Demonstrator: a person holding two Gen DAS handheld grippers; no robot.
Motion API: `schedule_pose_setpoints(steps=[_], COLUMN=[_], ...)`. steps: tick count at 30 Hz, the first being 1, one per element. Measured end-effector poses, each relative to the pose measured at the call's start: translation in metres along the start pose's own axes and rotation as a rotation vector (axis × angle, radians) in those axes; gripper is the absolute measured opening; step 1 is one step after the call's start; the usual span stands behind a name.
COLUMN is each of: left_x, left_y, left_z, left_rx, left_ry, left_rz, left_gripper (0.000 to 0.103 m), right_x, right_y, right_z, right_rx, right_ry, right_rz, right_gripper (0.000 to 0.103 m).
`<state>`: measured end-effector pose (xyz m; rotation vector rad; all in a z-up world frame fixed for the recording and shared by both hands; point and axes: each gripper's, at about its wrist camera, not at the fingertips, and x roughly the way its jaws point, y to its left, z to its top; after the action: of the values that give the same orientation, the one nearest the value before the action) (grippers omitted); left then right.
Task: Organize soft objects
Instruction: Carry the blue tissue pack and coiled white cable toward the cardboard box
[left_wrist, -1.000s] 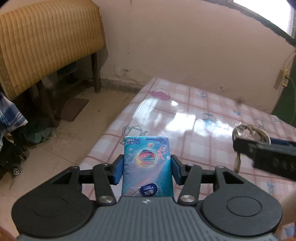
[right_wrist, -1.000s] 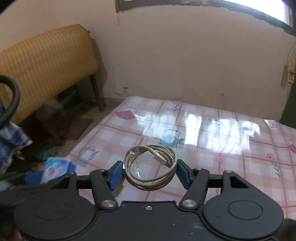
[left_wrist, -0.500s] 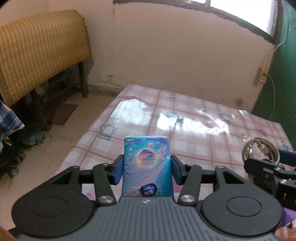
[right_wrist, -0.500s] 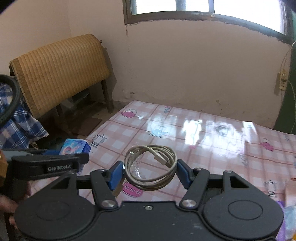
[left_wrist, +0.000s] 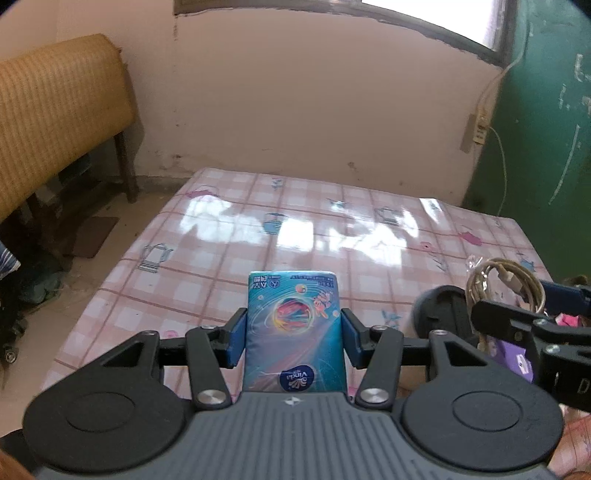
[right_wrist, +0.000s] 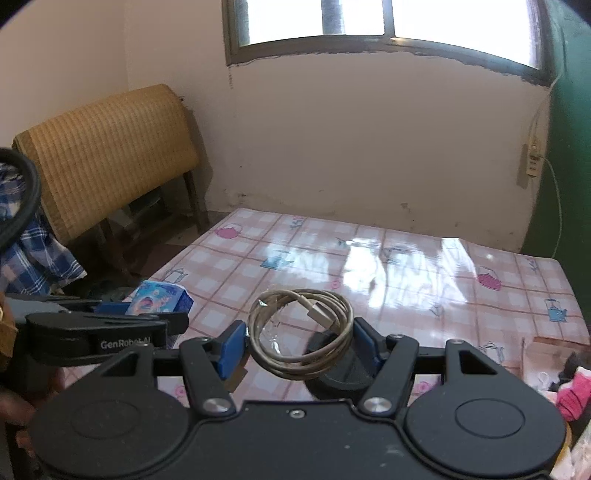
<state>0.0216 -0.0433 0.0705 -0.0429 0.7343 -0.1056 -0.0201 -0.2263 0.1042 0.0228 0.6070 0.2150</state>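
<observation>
My left gripper (left_wrist: 293, 334) is shut on a blue tissue pack (left_wrist: 295, 314) with a planet print, held upright above the near part of the pink checked table (left_wrist: 332, 229). Seen from the right wrist, that pack (right_wrist: 159, 297) sticks out of the left gripper (right_wrist: 110, 325) at the far left. My right gripper (right_wrist: 299, 343) is shut on a coiled beige cable (right_wrist: 299, 332), its plug lying across the coil. From the left wrist, the cable (left_wrist: 506, 280) and right gripper (left_wrist: 517, 317) sit at the right edge. Both are held above the table.
A dark round object (right_wrist: 340, 365) lies on the table below the cable. Pink soft items (right_wrist: 576, 391) and a purple one (left_wrist: 513, 354) lie at the table's near right. A wicker headboard (right_wrist: 107, 155) and checked cloth (right_wrist: 29, 258) stand left, a green door (left_wrist: 546, 147) right.
Both grippers have drawn back and risen a little, so more of the table, wall and window shows. The tissue pack and the cable stay gripped as before.
</observation>
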Motion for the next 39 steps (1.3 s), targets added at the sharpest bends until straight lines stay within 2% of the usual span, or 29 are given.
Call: schedule_pose_setpoints(steps=[39], left_x=[-0.009], left_y=[-0.125], left_z=[-0.015], left_rx=[0.163], left_ry=[0.013], left_rz=[-0.178], left_gripper=[0.053], right_x=[-0.066], right_y=[-0.105], right_z=[-0.028], right_rx=[0.076], right_ry=[-0.032], right_rz=[-0.167], right_gripper=[0.075])
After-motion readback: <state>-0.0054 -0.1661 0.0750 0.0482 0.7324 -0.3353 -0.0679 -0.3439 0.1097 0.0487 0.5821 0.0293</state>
